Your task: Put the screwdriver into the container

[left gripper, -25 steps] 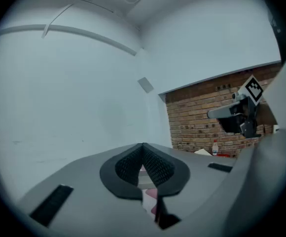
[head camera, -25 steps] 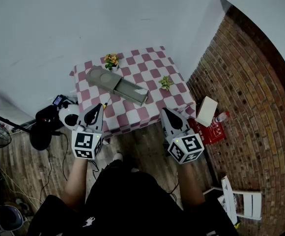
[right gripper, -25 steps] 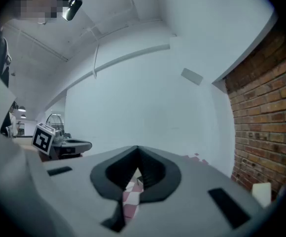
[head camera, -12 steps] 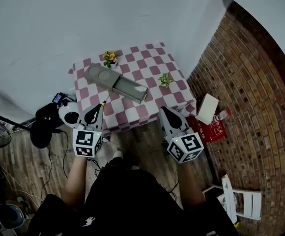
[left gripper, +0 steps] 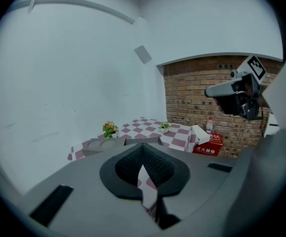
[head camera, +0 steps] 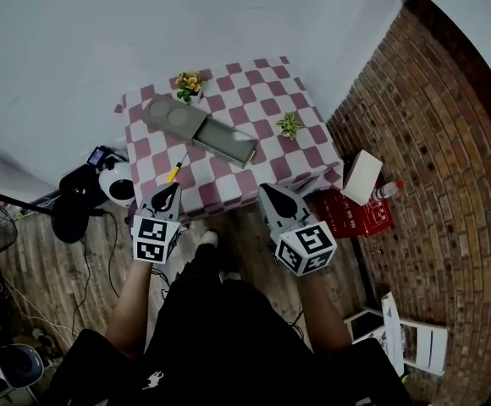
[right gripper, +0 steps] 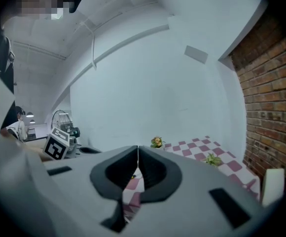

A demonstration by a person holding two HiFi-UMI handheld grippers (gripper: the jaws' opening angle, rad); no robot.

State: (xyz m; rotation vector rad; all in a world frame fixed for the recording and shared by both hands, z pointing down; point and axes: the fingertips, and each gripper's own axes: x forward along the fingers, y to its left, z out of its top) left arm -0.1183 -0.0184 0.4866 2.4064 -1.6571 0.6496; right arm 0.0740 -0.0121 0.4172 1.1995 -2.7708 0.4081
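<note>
Near the front left corner of the table (head camera: 267, 100), the screwdriver (head camera: 173, 172) lies on the checked cloth, apart from the long grey container (head camera: 199, 130) further back. The left gripper (head camera: 169, 193) and right gripper (head camera: 269, 194) hover at the front edge, both with jaws closed on nothing.

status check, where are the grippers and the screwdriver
Left gripper and right gripper both shut, empty, held at the table's near edge. Screwdriver lies on table by left gripper, outside container. Nothing between them.
</note>
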